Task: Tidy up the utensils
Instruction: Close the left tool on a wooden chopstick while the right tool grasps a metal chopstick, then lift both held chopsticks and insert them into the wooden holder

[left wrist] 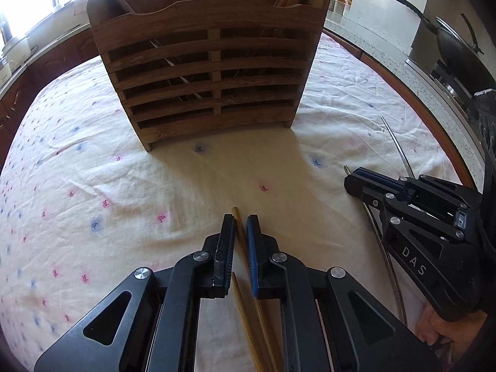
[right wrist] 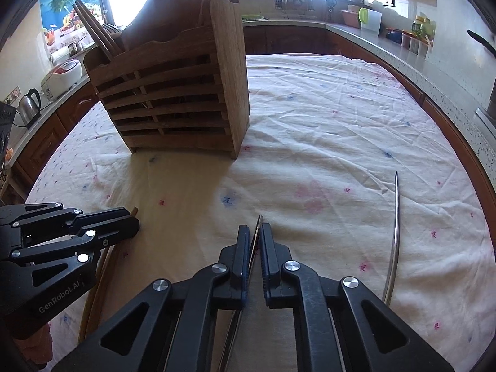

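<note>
A slatted wooden utensil holder (left wrist: 207, 71) (right wrist: 173, 93) stands on the flowered tablecloth, with chopsticks and a ladle in its compartments. My left gripper (left wrist: 240, 220) is shut on a wooden chopstick (left wrist: 240, 238) whose tip pokes out past the pads; a second wooden chopstick (left wrist: 245, 319) lies beneath the jaws. My right gripper (right wrist: 254, 229) is shut on a thin dark metal chopstick (right wrist: 256, 232). In the left wrist view the right gripper (left wrist: 353, 176) sits low at the right; in the right wrist view the left gripper (right wrist: 130, 217) sits low at the left.
Another metal chopstick (right wrist: 395, 232) (left wrist: 400, 148) lies on the cloth (right wrist: 325, 124) to the right. Kitchen counters ring the table, with a kettle (right wrist: 29, 105), a rice cooker (right wrist: 62, 74) and a wok (left wrist: 458, 52) on the stove. A hand (left wrist: 446, 331) shows at the lower right.
</note>
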`<state>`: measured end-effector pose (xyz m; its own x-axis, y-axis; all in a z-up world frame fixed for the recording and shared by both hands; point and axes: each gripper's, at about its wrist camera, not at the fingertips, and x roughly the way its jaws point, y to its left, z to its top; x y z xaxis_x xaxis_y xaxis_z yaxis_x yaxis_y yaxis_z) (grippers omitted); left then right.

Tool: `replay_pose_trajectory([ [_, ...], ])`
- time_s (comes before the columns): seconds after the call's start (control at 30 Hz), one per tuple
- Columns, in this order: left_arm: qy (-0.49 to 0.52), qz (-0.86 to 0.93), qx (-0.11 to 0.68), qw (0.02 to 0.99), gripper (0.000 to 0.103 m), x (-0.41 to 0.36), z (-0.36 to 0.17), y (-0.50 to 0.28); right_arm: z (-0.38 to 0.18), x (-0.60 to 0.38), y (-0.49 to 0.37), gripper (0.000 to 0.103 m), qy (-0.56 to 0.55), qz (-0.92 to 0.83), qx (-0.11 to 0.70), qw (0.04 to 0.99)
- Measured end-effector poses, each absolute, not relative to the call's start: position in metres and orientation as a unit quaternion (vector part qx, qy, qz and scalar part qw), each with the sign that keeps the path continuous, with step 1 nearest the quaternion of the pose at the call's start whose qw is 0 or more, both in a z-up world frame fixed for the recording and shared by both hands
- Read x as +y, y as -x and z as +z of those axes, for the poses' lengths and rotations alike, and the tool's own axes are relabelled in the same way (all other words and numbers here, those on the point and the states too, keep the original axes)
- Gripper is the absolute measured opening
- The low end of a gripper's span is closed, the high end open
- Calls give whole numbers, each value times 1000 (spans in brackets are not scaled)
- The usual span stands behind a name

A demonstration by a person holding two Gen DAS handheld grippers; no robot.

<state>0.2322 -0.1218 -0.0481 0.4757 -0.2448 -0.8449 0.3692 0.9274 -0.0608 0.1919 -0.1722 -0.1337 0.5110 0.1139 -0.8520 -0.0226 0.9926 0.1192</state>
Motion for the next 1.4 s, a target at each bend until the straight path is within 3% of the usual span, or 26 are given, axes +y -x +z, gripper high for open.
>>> replay_pose_trajectory([
  [0.3,8,-210,465,860,4,-97,-20,-218,-115,-189,-173,4,-111,52,473,873],
  [0.67,78,-248,384,886,4,-44,67,-169,-24,-201,-134,4,-152,79,377,910],
  [0.97,106,-257,342,897,4,-7,104,-136,35,-199,-107,4,-145,91,311,935],
  [1.4,117,-266,304,907,4,7,127,-118,54,-197,-101,4,-136,94,287,943],
])
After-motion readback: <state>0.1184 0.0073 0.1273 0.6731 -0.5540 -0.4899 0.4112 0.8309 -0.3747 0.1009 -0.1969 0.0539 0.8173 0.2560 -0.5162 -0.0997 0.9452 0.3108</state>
